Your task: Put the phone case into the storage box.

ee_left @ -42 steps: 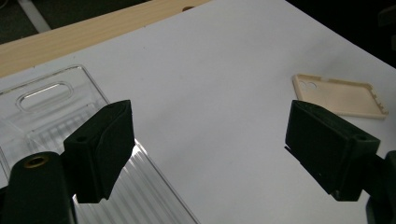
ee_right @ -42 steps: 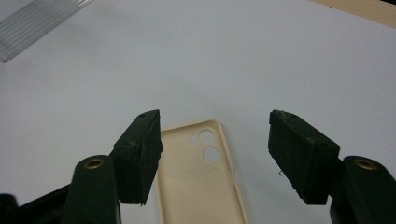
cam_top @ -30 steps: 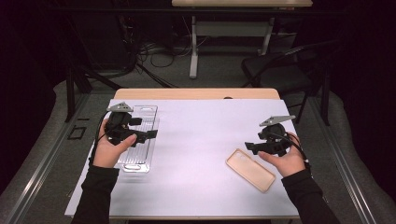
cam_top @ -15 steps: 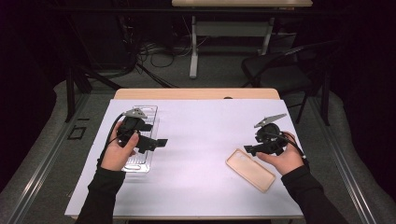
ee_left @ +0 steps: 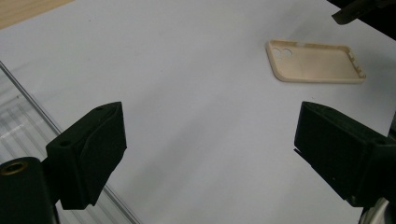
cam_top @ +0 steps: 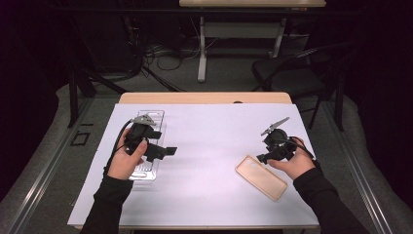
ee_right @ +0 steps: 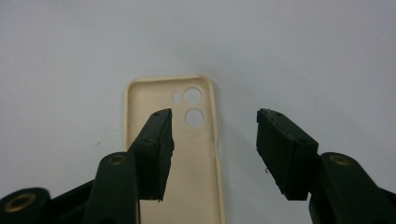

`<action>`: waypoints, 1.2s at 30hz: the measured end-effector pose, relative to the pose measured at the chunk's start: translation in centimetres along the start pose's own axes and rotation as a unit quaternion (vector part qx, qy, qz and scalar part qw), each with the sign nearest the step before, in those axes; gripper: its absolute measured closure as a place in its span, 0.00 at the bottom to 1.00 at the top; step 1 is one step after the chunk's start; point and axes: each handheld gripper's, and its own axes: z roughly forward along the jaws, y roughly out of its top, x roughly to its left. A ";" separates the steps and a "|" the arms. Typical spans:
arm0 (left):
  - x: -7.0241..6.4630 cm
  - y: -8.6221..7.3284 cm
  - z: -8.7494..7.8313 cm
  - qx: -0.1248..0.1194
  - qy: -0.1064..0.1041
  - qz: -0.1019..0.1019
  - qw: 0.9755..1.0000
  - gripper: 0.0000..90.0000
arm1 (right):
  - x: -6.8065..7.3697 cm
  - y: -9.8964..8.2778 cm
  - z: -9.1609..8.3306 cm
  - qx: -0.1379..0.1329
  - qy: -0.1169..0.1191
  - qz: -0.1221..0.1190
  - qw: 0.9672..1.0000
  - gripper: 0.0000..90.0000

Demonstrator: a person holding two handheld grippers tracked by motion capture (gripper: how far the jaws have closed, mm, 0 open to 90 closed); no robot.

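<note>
Across the white table cover [cam_top: 209, 165], your right gripper [ee_right: 212, 140] has just been narrowing, half-wide and gripping nothing, astride the phone case's [ee_right: 173, 154] long edge, while your left gripper [ee_left: 210, 154] gapes wide, turned toward it.

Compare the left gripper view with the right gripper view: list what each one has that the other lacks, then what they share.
Left gripper view alone: the ribbed clear tray at its left edge, a strip of bare wooden table top left, and the left hand-held gripper, jaws wide apart over the white sheet.

Right gripper view alone: the right hand-held gripper, jaws apart and hovering over the case, one jaw above its inside.

Shared: the beige phone case, open side up, and the white sheet.
</note>
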 end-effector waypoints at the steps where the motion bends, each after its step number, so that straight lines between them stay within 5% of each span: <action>1: 0.0 0.0 0.0 0.001 0.000 0.000 1.000 0.11 | 0.0 -0.1 0.2 0.005 -0.003 0.004 1.000 0.51; 16: 0.1 -0.1 0.0 0.001 -0.001 -0.002 1.000 0.11 | -1.2 -1.8 2.5 0.067 -0.009 0.006 0.998 0.72; 26: 0.2 -0.2 -0.2 -0.003 -0.002 -0.004 1.000 0.11 | -0.9 -2.3 3.3 0.102 0.000 0.012 0.995 0.74; 28: 0.2 -0.2 -0.2 -0.003 -0.002 -0.005 1.000 0.11 | -1.1 -2.3 3.5 0.100 -0.002 -0.012 0.995 0.74; 36: 0.3 -0.2 -0.1 0.000 -0.001 -0.005 1.000 0.11 | -0.8 -2.4 3.9 0.111 -0.011 -0.018 0.994 0.75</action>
